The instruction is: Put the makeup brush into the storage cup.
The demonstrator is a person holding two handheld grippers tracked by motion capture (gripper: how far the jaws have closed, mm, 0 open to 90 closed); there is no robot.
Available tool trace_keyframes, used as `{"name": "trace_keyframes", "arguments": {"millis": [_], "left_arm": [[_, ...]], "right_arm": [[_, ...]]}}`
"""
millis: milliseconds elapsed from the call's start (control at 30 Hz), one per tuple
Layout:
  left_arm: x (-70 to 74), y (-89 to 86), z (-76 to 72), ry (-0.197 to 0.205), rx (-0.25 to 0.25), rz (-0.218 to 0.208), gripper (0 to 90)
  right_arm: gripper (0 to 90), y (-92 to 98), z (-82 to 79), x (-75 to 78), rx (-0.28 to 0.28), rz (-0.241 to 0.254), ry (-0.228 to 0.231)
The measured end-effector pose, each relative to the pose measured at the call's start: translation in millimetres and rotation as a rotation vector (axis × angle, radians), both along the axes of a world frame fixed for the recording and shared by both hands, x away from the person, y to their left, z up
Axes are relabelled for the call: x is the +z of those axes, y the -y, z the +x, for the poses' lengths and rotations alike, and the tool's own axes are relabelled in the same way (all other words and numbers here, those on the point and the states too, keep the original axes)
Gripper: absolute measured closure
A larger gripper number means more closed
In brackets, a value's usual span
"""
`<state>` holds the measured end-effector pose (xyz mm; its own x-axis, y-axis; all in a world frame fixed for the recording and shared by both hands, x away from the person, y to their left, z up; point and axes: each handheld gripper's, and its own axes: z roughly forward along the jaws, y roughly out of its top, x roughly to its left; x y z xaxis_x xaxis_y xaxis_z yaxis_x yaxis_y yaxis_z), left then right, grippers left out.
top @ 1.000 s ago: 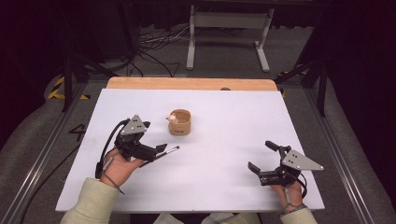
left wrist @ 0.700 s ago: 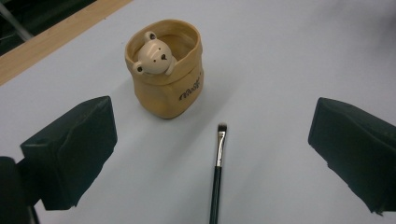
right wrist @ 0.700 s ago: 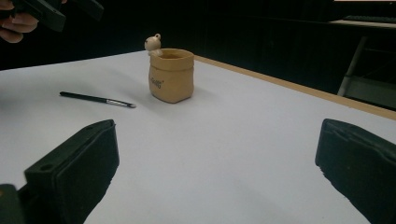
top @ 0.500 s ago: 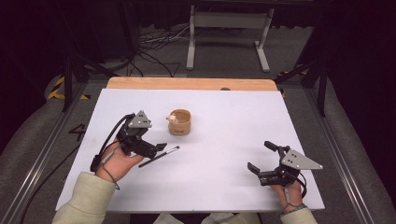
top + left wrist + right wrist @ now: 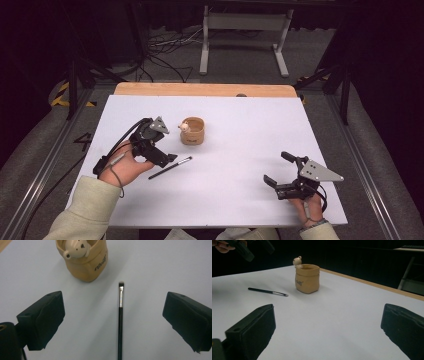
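Nearest you, your right gripper (image 5: 281, 176) rests low on the white table (image 5: 240, 200) at its near right corner, jaws spread wide with nothing between them, well apart from the work. Your left gripper (image 5: 167, 159) is the one doing the job: it hovers above the left half of the table, jaws wide apart and holding nothing, and in the left gripper view the makeup brush (image 5: 120, 322) lies flat on the table between the two jaws, its handle pointing back toward you and its bristle tip (image 5: 121, 284) pointing away. Just beyond that tip, apart from it, stands the small tan pot (image 5: 85, 263) with a little bear figure (image 5: 75, 249) peeking over its rim; the pot is upright and open at the top. This looks like the approach before the pick. For the next move, lower the left gripper straight down so the jaws straddle the black handle, square them across it, and close gently on that thin shaft, since it sits flush on the surface and could roll or slip out.
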<state>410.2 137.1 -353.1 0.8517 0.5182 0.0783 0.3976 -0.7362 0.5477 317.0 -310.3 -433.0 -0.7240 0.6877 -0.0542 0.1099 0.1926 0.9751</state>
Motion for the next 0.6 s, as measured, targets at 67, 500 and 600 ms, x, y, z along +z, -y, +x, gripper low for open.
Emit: {"name": "trace_keyframes", "arguments": {"millis": [67,500,600], "left_arm": [[0.1,1.7,1.0,-0.008,0.000,0.024,5.6],[-5.8,13.0,10.9,-0.092,-0.008,0.124,7.1],[-8.2,14.7,13.8,-0.115,-0.002,0.135,6.3]], "right_arm": [[0.0,0.3,0.1,-0.1,-0.001,0.003,0.000],[0.0,1.0,-1.7,-0.5,-0.002,-0.001,-0.007],[0.0,2.2,-2.4,-0.6,-0.004,0.002,-0.007]]}}
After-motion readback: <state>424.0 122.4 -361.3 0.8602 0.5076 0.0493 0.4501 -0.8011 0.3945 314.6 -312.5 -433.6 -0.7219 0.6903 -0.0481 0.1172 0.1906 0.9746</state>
